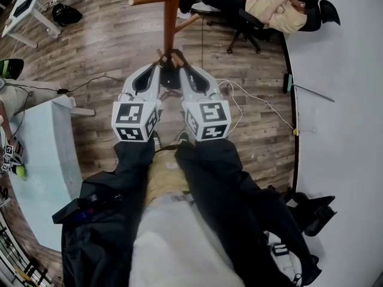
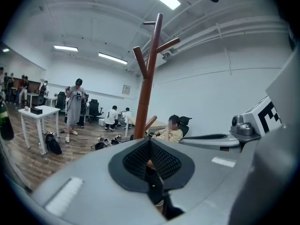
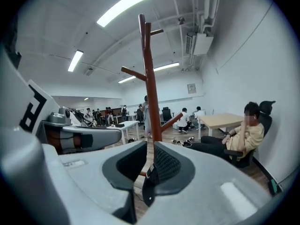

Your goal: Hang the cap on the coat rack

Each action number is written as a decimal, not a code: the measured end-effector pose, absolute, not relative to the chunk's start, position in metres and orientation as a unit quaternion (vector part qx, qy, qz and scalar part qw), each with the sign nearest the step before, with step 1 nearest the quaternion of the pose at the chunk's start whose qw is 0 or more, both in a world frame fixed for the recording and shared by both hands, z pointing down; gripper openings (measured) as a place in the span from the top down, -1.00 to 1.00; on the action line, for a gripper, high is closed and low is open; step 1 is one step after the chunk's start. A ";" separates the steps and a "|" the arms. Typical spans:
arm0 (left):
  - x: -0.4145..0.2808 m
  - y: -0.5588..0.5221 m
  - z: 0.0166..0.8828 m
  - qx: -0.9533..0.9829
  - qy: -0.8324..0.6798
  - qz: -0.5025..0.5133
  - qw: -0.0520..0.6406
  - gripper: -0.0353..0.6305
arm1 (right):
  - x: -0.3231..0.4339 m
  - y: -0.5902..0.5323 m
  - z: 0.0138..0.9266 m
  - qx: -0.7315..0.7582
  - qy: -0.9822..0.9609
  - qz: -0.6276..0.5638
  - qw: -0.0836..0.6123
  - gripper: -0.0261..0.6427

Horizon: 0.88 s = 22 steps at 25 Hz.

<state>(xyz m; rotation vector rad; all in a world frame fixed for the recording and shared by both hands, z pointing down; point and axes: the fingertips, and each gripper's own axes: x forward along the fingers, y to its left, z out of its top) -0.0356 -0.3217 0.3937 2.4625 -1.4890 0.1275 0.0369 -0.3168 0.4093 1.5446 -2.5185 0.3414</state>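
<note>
The brown wooden coat rack [image 1: 172, 17] stands straight ahead on the wood floor, with bare branches on its pole [image 2: 146, 93] [image 3: 151, 88]. My left gripper [image 1: 160, 64] and right gripper [image 1: 179, 64] are held side by side, tips close to the pole's foot. In the left gripper view the left gripper [image 2: 150, 161] is shut on a dark strap [image 2: 153, 184]. The right gripper [image 3: 149, 165] pinches a black strap with a buckle [image 3: 147, 179]. A dark patch [image 1: 170, 79] shows between the tips. The cap's crown and brim are hidden.
A person in a yellow top [image 1: 275, 8] reclines in an office chair behind the rack. A pale blue table [image 1: 42, 160] is at my left, a white wall [image 1: 341, 100] at my right. Cables [image 1: 251, 100] cross the floor. Other people [image 2: 75, 107] stand farther off.
</note>
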 end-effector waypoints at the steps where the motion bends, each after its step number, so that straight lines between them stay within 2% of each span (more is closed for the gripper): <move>1: -0.033 -0.323 0.390 0.849 -0.510 0.041 0.128 0.89 | 0.037 -0.317 0.403 0.518 -0.845 0.107 0.079 0.79; 7: -0.023 -0.329 0.372 0.855 -0.505 0.034 0.109 0.89 | 0.043 -0.321 0.376 0.527 -0.844 0.079 0.060 0.91; 22: -0.015 -0.340 0.333 0.858 -0.508 0.012 0.068 0.89 | 0.045 -0.331 0.332 0.527 -0.849 0.023 0.034 0.91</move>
